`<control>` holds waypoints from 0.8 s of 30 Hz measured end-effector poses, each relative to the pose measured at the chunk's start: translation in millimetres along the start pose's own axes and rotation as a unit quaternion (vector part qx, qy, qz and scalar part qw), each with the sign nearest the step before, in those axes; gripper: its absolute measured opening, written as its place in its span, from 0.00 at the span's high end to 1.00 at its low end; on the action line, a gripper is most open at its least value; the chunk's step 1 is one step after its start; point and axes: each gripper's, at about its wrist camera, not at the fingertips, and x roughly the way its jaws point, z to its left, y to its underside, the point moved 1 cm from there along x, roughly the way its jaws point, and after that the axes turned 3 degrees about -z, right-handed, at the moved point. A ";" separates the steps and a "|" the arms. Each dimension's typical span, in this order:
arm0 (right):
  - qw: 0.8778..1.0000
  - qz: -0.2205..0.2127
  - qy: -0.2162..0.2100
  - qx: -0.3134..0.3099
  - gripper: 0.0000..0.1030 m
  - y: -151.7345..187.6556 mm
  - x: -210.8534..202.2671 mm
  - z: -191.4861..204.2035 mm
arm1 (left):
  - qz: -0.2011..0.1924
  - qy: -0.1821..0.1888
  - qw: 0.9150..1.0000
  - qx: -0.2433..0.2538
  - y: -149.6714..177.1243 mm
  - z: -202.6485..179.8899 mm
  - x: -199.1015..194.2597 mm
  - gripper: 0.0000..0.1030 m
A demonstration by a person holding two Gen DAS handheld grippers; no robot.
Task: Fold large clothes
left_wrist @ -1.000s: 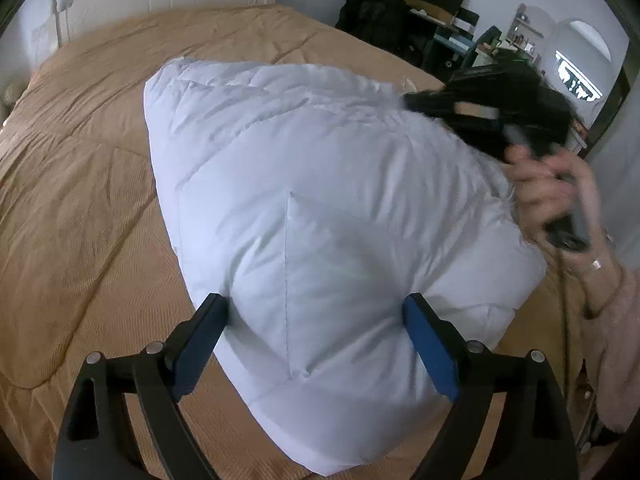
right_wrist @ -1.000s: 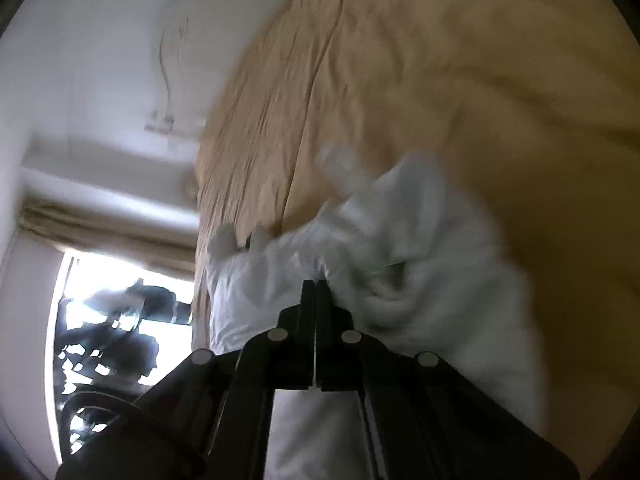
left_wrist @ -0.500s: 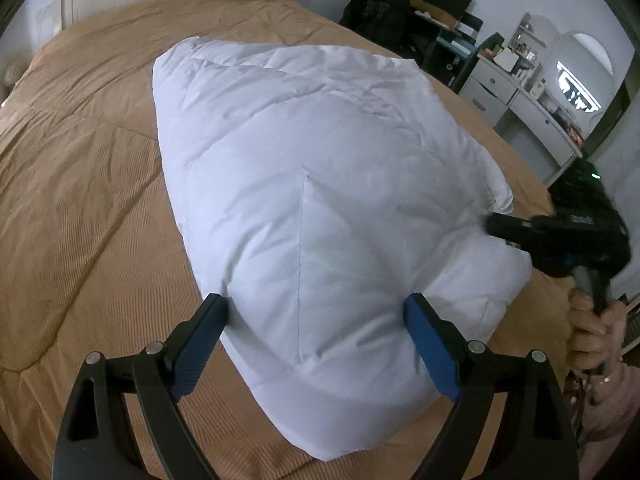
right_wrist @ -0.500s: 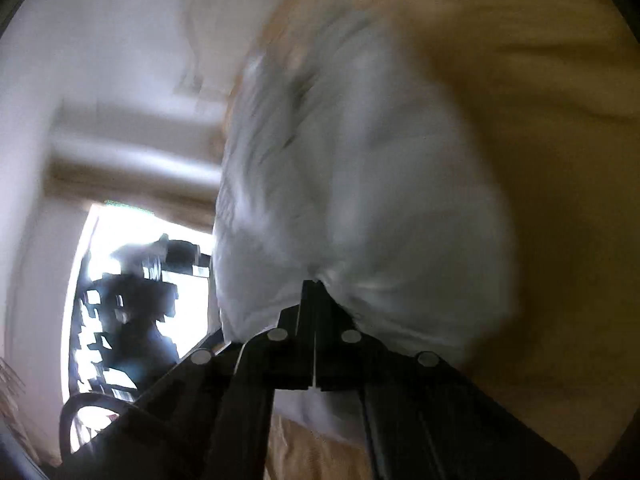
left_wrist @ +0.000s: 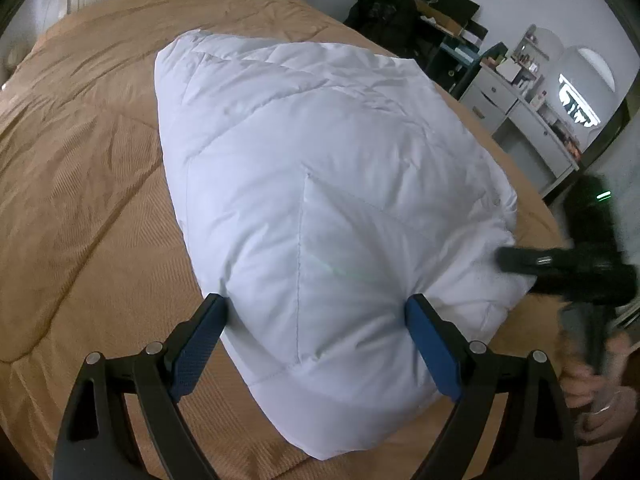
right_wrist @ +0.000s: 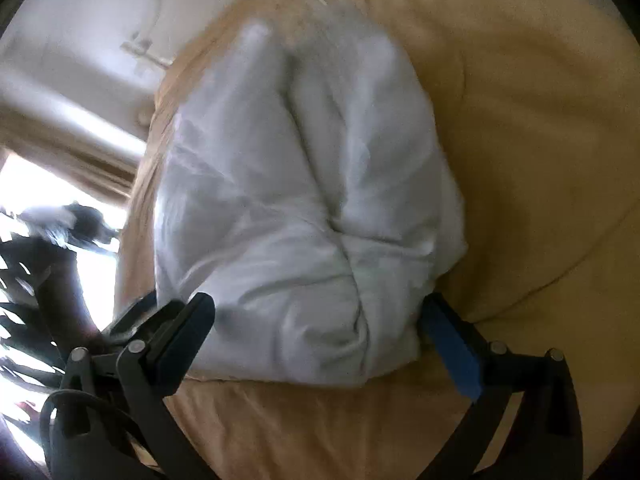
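A white padded garment [left_wrist: 320,168] lies folded into a thick bundle on the tan bedcover [left_wrist: 80,208]. My left gripper [left_wrist: 316,320] stands wide over the bundle's near end. Its blue pads [left_wrist: 200,340] flank a bulge of fabric, and I see no clear squeeze. In the right wrist view the same white garment [right_wrist: 304,216] fills the middle. My right gripper [right_wrist: 320,332] has its jaws opening wide, with the bundle's end between them and the pads off the fabric. The left wrist view shows the right gripper [left_wrist: 520,260], blurred, at the bundle's right edge, held by a hand [left_wrist: 592,392].
The tan bedcover [right_wrist: 520,128] spreads around the bundle on all sides. Beyond the bed's far right edge stand a white dresser [left_wrist: 520,108] and a black bag [left_wrist: 384,4]. A bright window [right_wrist: 36,200] shows at the left of the right wrist view.
The right gripper carried a layer of the garment from the far side to the bundle's right edge, then its shut jaws sprang open and let go. The left gripper stayed put.
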 end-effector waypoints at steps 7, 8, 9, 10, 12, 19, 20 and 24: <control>0.991 0.026 -0.092 0.093 0.00 13.1 29.9 -58.8 | -0.053 0.089 0.987 -0.124 -26.9 65.3 -31.8 0.10; 0.991 0.028 -0.098 0.090 0.00 12.7 31.8 -59.1 | -0.063 0.102 0.981 -0.155 -35.7 83.8 -33.0 0.05; 0.990 0.032 -0.105 0.090 0.00 10.8 34.4 -61.4 | -0.074 0.124 0.970 -0.194 -48.2 110.1 -28.9 0.03; 0.989 0.034 -0.109 0.091 0.00 9.2 36.7 -61.3 | -0.080 0.140 0.963 -0.218 -57.2 128.3 -21.6 0.01; 0.989 0.032 -0.114 0.090 0.00 5.6 39.9 -61.7 | -0.067 0.153 0.951 -0.260 -74.8 161.4 8.5 0.01; 0.988 0.031 -0.118 0.092 0.04 12.4 29.4 -72.9 | -0.019 0.267 0.906 -0.329 -88.7 184.3 119.6 0.00; 0.987 0.032 -0.122 0.095 0.06 12.5 28.8 -75.4 | -0.027 0.280 0.903 -0.324 -91.3 182.1 119.3 0.01; 0.987 0.022 -0.139 0.074 0.27 13.9 20.6 -58.6 | -0.025 0.306 0.905 -0.295 -108.7 155.1 119.2 0.01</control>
